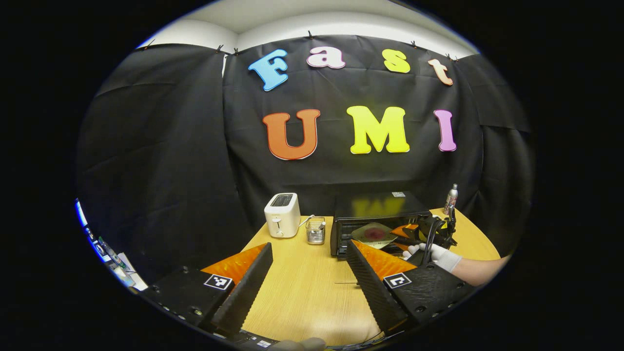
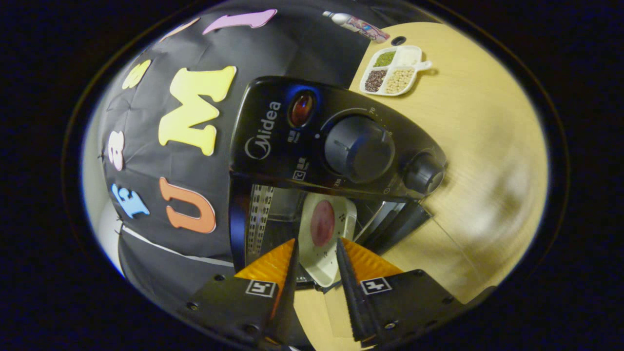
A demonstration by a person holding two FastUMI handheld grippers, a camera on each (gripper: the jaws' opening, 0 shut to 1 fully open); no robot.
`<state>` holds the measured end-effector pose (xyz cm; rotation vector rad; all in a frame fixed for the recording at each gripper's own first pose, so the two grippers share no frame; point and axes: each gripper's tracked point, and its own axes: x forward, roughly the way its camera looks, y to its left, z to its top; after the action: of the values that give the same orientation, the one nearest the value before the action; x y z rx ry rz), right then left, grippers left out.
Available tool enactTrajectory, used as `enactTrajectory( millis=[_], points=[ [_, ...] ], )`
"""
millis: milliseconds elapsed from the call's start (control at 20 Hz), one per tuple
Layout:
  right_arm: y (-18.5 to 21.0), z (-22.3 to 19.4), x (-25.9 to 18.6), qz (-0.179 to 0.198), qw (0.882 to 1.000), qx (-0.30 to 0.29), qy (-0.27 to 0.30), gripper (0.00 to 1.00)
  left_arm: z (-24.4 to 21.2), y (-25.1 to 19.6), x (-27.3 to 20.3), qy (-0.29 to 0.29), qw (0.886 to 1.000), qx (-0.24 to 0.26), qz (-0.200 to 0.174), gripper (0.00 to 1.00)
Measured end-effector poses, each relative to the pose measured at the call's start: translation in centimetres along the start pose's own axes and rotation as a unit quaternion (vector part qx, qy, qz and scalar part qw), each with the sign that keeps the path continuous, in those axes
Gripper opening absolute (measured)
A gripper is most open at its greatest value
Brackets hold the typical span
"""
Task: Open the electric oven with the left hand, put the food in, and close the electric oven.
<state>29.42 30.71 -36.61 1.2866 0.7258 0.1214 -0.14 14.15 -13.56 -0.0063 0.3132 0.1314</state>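
Note:
The black electric oven (image 1: 378, 207) stands at the back of the wooden table with its door open; its knob panel (image 2: 336, 141) is close in the right gripper view. A white plate (image 1: 373, 234) with a reddish slice of food (image 2: 322, 222) hangs tilted in the oven's mouth. My right gripper (image 2: 316, 242), held by a gloved hand (image 1: 438, 256), is shut on the plate's rim (image 2: 322, 278). The left gripper (image 1: 309, 247) is open over the table, in front of and left of the oven, with nothing between its fingers.
A white toaster (image 1: 282, 214) and a small metal rack (image 1: 316, 230) stand left of the oven. A bottle (image 1: 451, 197) is at the back right. A sectioned white dish of beans (image 2: 395, 70) lies on the table (image 1: 302, 292) beyond the oven.

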Motion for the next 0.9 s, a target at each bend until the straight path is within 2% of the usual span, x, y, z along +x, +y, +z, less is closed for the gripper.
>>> enactTrajectory(
  millis=[50,100,150,200,250,300,350,400,450,650,700,900],
  points=[
    [-0.4,0.0,-0.6,-0.011,1.0,-0.009,0.007,0.48,0.2,-0.2,0.2,-0.004,1.0,0.001,-0.002,0.97],
    [-0.9,-0.1,-1.3,-0.021,1.0,-0.018,0.012,0.71,0.2,-0.2,0.4,-0.007,1.0,0.003,-0.003,0.97],
    [-1.2,0.1,-1.9,-0.028,0.999,-0.029,0.014,0.71,0.2,-0.3,0.5,-0.009,1.0,0.004,-0.003,0.97],
    [-1.0,0.3,-2.9,-0.031,0.999,-0.042,0.014,0.8,0.1,-0.5,0.8,-0.01,1.0,0.004,-0.006,0.97],
    [-0.7,0.6,-3.9,-0.031,0.997,-0.063,0.012,0.8,-0.1,-0.6,0.9,-0.009,1.0,0.003,-0.006,0.97],
    [-0.2,0.9,-5.2,-0.032,0.995,-0.091,0.009,0.92,-0.2,-0.8,1.2,-0.009,1.0,0.002,-0.008,0.97],
    [0.2,1.5,-6.4,-0.035,0.992,-0.125,0.002,0.87,-0.3,-1.2,1.3,-0.009,1.0,0.0,-0.012,0.97],
    [0.5,1.9,-7.5,-0.037,0.986,-0.162,-0.003,0.92,-0.5,-1.5,1.5,-0.009,1.0,-0.001,-0.017,0.97],
    [1.1,2.4,-8.8,-0.036,0.979,-0.199,-0.01,0.92,-0.6,-1.7,1.6,-0.011,1.0,0.0,-0.021,0.97],
    [2.8,4.0,-14.7,-0.052,0.94,-0.335,-0.042,0.94,-1.1,-3.3,2.3,-0.016,0.999,0.006,-0.039,0.97],
    [2.9,4.5,-16.2,-0.058,0.928,-0.363,-0.053,1.0,-1.3,-3.7,2.4,-0.018,0.999,0.007,-0.043,0.97],
    [2.6,6.1,-21.9,-0.078,0.894,-0.434,-0.086,1.0,-2.4,-5.5,3.0,-0.019,0.998,0.009,-0.061,0.97]
  ],
)
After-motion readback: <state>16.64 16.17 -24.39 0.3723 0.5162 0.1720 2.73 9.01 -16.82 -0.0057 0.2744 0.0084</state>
